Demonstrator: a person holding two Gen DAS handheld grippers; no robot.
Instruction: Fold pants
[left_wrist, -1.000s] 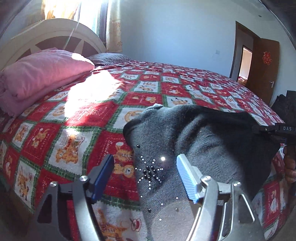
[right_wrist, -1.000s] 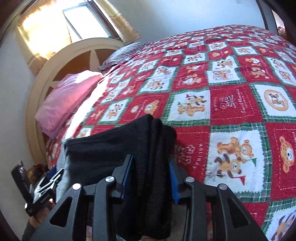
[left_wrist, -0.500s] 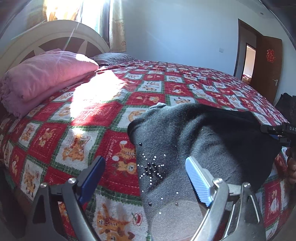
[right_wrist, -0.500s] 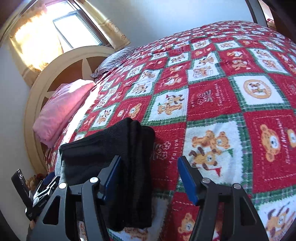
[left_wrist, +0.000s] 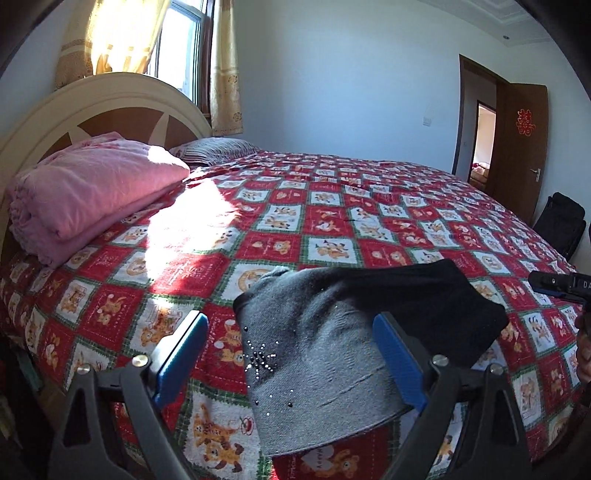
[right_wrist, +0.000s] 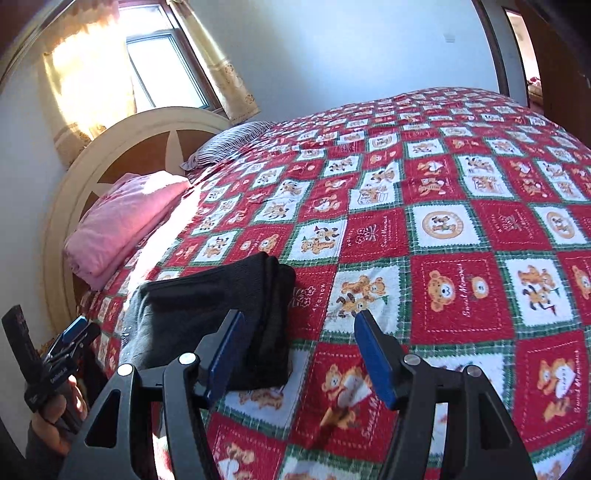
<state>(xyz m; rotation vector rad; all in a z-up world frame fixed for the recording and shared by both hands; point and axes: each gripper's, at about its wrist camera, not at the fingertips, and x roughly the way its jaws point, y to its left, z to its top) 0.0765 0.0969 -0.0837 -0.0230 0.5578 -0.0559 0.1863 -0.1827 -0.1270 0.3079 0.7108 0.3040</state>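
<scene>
The dark grey pants (left_wrist: 332, 347) lie folded in a compact stack on the red patterned bedspread (left_wrist: 332, 221) near the bed's front edge. A beaded star decoration shows on the grey top layer. My left gripper (left_wrist: 291, 350) is open above the stack's near end, its blue pads apart and off the cloth. In the right wrist view the pants (right_wrist: 221, 306) lie left of centre. My right gripper (right_wrist: 299, 354) is open and empty, its left pad by the stack's right edge.
A folded pink blanket (left_wrist: 88, 192) and a striped pillow (left_wrist: 218, 147) lie by the headboard (left_wrist: 92, 107). A brown door (left_wrist: 517, 147) stands open at the far right. The left gripper (right_wrist: 55, 358) in the person's hand also shows in the right wrist view.
My right gripper has let go of the pants, opened, and pulled back to the right. My left gripper has opened wider and drawn back and up. The pants rest on the bed.
</scene>
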